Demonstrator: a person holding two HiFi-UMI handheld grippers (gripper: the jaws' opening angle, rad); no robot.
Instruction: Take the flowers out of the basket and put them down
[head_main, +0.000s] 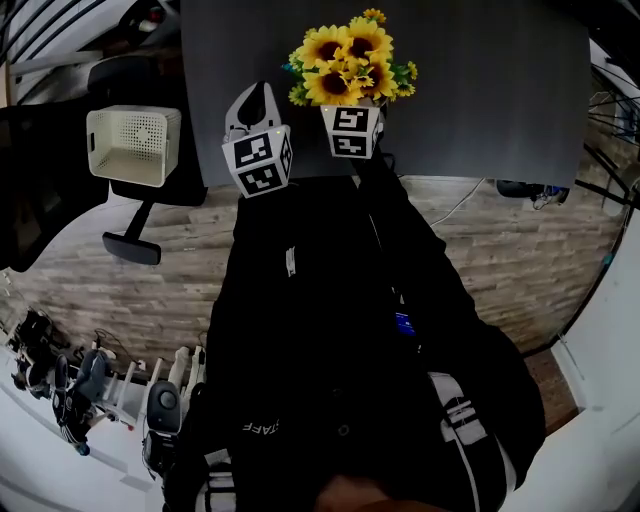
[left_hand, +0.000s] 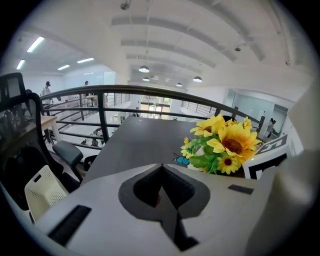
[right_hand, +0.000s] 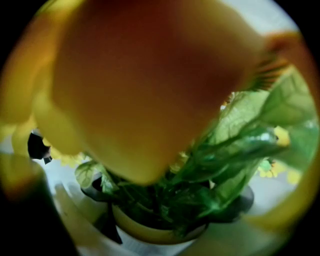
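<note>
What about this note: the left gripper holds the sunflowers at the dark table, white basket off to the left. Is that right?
Not quite. The right gripper holds the sunflowers, as the right gripper view shows, gripped between its jaws; the left gripper is shut and empty. The dark table and the white basket to the left stand.

Dark grey matte tabletop (head_main: 480, 100)
</note>
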